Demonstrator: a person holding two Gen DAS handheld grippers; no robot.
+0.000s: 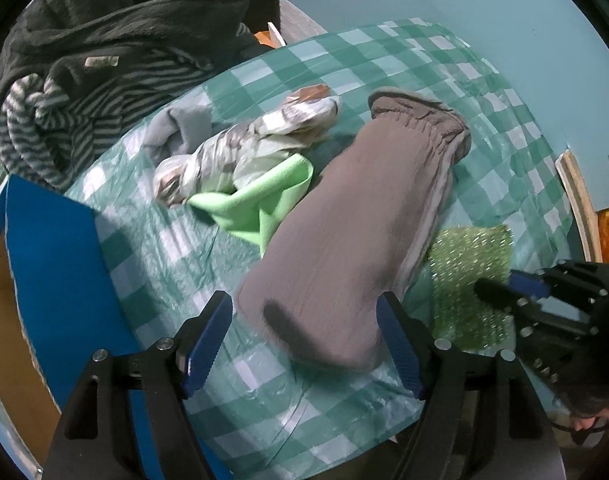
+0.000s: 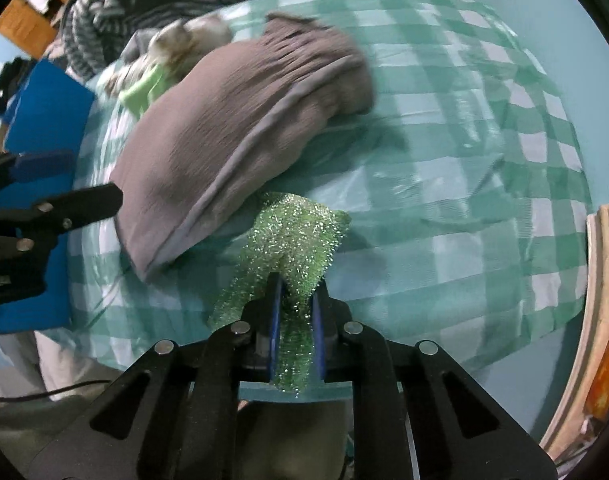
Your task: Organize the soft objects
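Sparkly green mesh cloth (image 2: 292, 248) sits pinched between the blue pads of my right claw (image 2: 295, 300), which is closed tight on it; one end of the cloth hangs down behind the pads and the rest fans out over the bench (image 2: 444, 208). My left claw (image 1: 304, 320) stands wide apart and holds nothing, its two blue pads pointing down on either side of the near end of a grey-brown folded garment (image 1: 344, 240) without pressing on it.

That garment lies long across the bench's green and white checked plastic cover, with its gathered, elastic-looking end at the far side. In the left wrist view the sparkly cloth lies just beside the garment's near right edge, and my right claw shows there as a dark shape over it.

Beyond the garment's left side a light green cloth (image 1: 260, 204) is partly tucked under it. Touching that is a crumpled, shiny, pale bundle (image 1: 240, 152), and against the bundle a small grey fabric piece (image 1: 176, 128).

To the left, beside the bench, stands a blue panel (image 1: 56, 248). Farthest off, at the bench's back left edge, is a heap of dark and striped clothing (image 1: 96, 92). Both views are blurred, so finer detail is lost.
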